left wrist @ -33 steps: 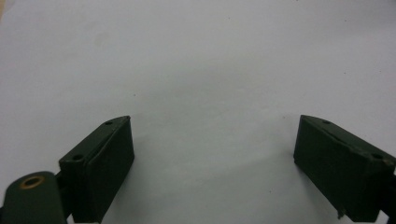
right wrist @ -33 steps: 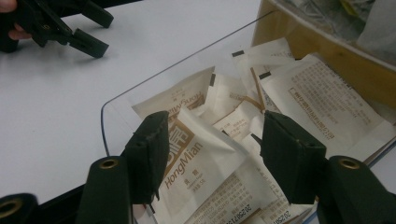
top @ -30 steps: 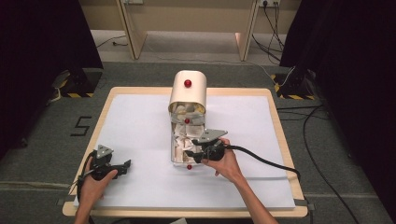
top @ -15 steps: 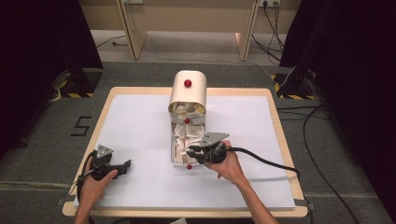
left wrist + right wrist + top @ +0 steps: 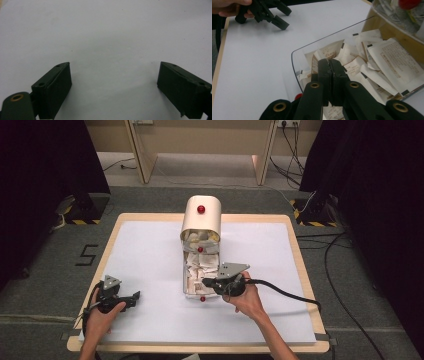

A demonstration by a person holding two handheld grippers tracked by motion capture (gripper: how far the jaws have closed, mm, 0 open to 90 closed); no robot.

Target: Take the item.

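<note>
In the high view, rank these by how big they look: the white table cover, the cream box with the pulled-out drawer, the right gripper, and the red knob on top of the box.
1. White table cover, largest.
2. Cream box with its drawer.
3. Right gripper, shut over the drawer's paper packets.
4. Red knob, smallest.
No close calls here.

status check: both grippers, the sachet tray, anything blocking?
Left gripper open, resting on white table cover, apart from the box. Right gripper shut over sachets in clear tray; cannot tell if one is pinched. No obstruction.
</note>
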